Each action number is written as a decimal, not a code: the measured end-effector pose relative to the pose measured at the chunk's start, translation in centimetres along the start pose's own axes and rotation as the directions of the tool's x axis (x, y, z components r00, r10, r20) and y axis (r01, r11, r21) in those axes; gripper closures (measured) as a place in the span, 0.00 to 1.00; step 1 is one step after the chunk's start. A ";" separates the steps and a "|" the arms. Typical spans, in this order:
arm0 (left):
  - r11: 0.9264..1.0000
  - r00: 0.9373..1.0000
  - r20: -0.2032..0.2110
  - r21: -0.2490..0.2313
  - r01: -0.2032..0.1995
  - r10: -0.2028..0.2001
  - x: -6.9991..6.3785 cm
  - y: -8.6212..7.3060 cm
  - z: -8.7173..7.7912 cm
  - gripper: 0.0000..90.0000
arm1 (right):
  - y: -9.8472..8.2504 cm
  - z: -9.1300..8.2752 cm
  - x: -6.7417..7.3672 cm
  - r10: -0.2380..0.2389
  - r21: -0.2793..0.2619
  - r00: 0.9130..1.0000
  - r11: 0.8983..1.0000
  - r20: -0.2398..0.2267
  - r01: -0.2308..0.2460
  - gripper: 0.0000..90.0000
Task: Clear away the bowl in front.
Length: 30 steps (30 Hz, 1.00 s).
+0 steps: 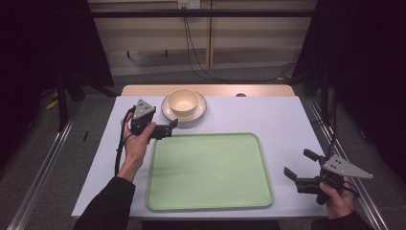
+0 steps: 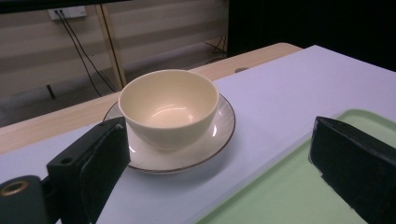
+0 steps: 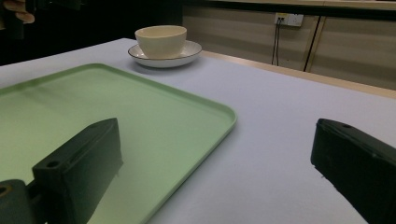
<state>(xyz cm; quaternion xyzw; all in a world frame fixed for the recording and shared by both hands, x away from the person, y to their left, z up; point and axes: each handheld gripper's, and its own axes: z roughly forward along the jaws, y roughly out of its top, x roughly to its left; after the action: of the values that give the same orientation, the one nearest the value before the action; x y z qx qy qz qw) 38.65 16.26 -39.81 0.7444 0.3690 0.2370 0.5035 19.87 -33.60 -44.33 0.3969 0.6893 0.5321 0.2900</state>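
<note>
A cream bowl (image 1: pixel 183 100) (image 2: pixel 169 105) (image 3: pixel 160 39) stands upright on a white saucer with a dark rim (image 1: pixel 201 111) (image 2: pixel 219 133) (image 3: pixel 187 51) at the back of the table. In front of it lies an empty pale-green tray (image 1: pixel 208 170) (image 2: pixel 280 191) (image 3: pixel 93 102). My left gripper (image 1: pixel 170 129) (image 2: pixel 219 126) hovers open just left of the saucer, at the tray's far-left corner, with its jaws pointing at the bowl. Off the tray's right edge, near the front right corner of the table, my right gripper (image 1: pixel 299 164) (image 3: pixel 217 128) is open and holds nothing.
The table (image 1: pixel 268 115) has a pale lavender top with a wooden strip (image 1: pixel 215 90) along its far edge. Black cables (image 1: pixel 201 67) run over the floor behind it. Dark curtains hang at both sides. Metal rails (image 1: pixel 43 167) flank the table.
</note>
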 end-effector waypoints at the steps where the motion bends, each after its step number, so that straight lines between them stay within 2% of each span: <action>1: 1.000 1.000 -0.001 -0.007 0.010 -0.010 0.2 0.0 0.3 0.06 | 0.0 0.0 0.0 -0.002 -0.005 1.000 1.000 0.000 0.002 0.02; 3: 1.000 1.000 -0.011 0.010 -0.006 0.007 0.5 0.0 0.8 0.06 | 0.0 0.0 0.0 -0.001 -0.005 1.000 1.000 -0.001 0.001 0.02; 4: 1.000 1.000 -0.004 0.020 -0.006 0.006 0.8 -0.1 1.2 0.06 | 0.0 0.0 0.0 -0.001 -0.005 1.000 1.000 -0.001 0.001 0.02; 6: 1.000 1.000 -0.019 0.027 0.002 -0.002 1.2 -0.2 1.8 0.06 | 0.0 0.0 0.0 0.000 -0.003 1.000 1.000 0.000 0.000 0.02; 8: 0.999 0.999 -0.006 0.029 0.044 -0.044 1.7 -0.2 2.4 0.06 | 0.0 0.0 0.0 -0.007 0.002 1.000 1.000 -0.011 0.007 0.02; 9: 0.999 1.000 -0.008 0.042 0.023 -0.023 2.0 -0.2 2.7 0.06 | 0.0 0.0 0.0 -0.007 0.003 1.000 1.000 -0.009 0.007 0.02; 11: 0.999 1.000 -0.024 0.054 0.007 -0.005 2.5 -0.1 3.1 0.06 | -0.1 0.0 0.0 -0.007 0.003 1.000 1.000 -0.009 0.007 0.02; 12: 0.999 0.999 -0.030 0.051 0.010 -0.009 2.9 -0.1 3.4 0.06 | -0.1 0.0 0.0 -0.008 0.003 1.000 1.000 -0.009 0.008 0.02; 13: 0.998 0.999 -0.035 0.049 0.032 -0.030 3.3 -0.1 3.8 0.07 | -0.1 0.0 0.0 -0.006 0.005 1.000 1.000 -0.011 0.006 0.02; 14: 0.997 0.999 -0.040 0.063 0.036 -0.034 3.7 0.0 4.1 0.07 | -0.1 0.0 0.0 -0.009 0.005 1.000 1.000 -0.011 0.009 0.02; 16: 0.996 0.998 -0.060 0.084 0.024 -0.019 4.4 0.2 4.9 0.07 | -0.1 0.0 0.0 -0.007 0.005 1.000 1.000 -0.010 0.007 0.02; 22: 0.993 0.997 -0.062 0.113 0.042 -0.035 5.3 1.0 6.1 0.06 | -0.1 0.0 0.0 -0.010 0.005 1.000 1.000 -0.015 0.010 0.02; 25: 0.990 0.997 -0.063 0.132 0.055 -0.047 5.5 1.6 7.3 0.05 | -0.1 0.0 0.0 -0.009 0.004 1.000 1.000 -0.016 0.009 0.02; 28: 0.987 0.997 -0.068 0.153 0.042 -0.032 5.4 1.7 8.0 0.05 | -0.1 0.0 0.0 -0.009 0.003 1.000 1.000 -0.017 0.009 0.02; 30: 0.982 0.998 -0.062 0.184 0.039 -0.028 5.4 1.7 8.8 0.07 | -0.1 0.0 0.0 -0.010 0.005 1.000 1.000 -0.017 0.010 0.02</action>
<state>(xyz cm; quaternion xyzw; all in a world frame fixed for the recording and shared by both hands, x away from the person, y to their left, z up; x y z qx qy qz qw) 48.87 15.11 -41.71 0.7743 0.4167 0.2150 0.4249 19.87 -33.56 -44.45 0.3898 0.6950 0.5323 0.2859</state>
